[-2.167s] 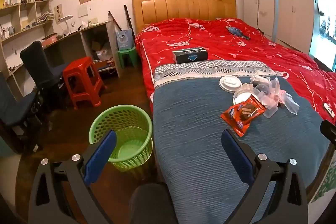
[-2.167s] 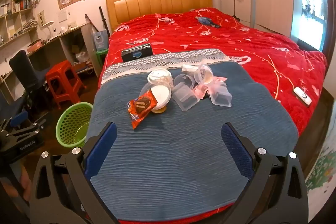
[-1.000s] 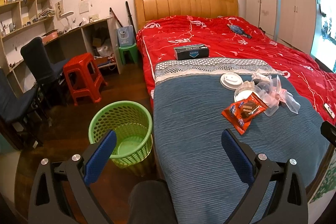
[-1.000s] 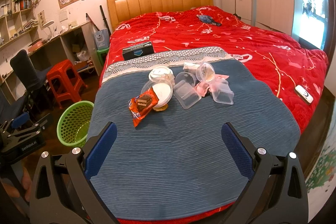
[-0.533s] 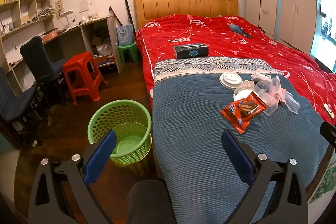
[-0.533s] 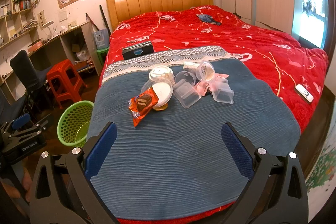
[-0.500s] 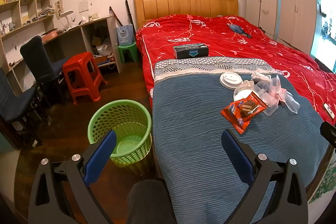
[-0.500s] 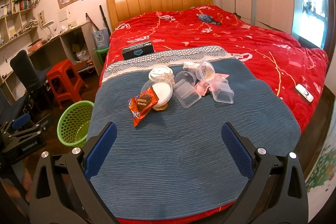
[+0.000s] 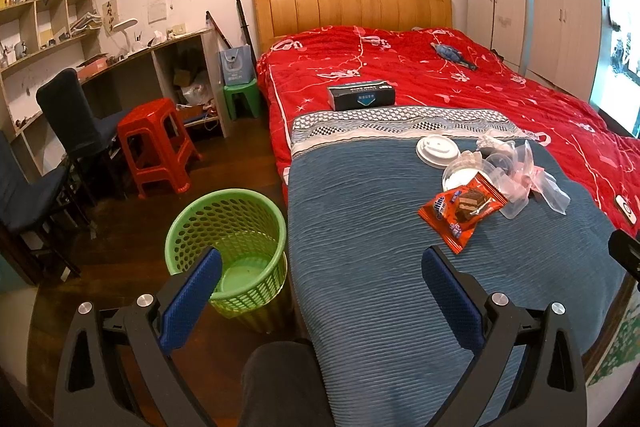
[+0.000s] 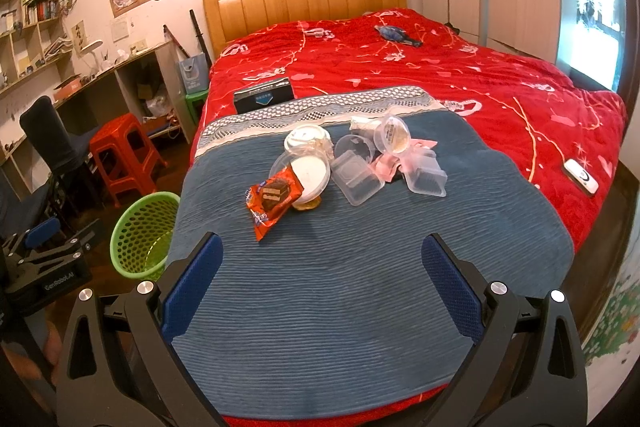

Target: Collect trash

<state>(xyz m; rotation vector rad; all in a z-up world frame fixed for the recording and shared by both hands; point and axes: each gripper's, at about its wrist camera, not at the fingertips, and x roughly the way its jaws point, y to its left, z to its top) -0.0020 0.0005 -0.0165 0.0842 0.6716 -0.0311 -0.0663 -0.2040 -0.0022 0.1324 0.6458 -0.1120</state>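
Observation:
A pile of trash lies on the blue blanket (image 10: 340, 287) of the bed: an orange snack wrapper (image 10: 272, 201) (image 9: 462, 213), a white round lid (image 10: 310, 173) (image 9: 436, 151), clear plastic tubs (image 10: 356, 175) and a pink plastic bag (image 9: 532, 175). A green mesh waste basket (image 9: 228, 247) (image 10: 142, 235) stands on the floor by the bed's left side. My left gripper (image 9: 320, 295) hovers open over the bed's near left corner and the basket. My right gripper (image 10: 320, 275) hangs open above the blanket, short of the trash. Both hold nothing.
A black box (image 9: 362, 95) and a white remote (image 10: 580, 177) lie on the red cover. A red stool (image 9: 156, 147), dark chairs (image 9: 76, 123) and a desk (image 9: 120, 67) line the left wall. A person's knee (image 9: 284, 383) shows below the left gripper.
Both views have shifted only slightly; the grippers stay open and nothing on the bed has moved.

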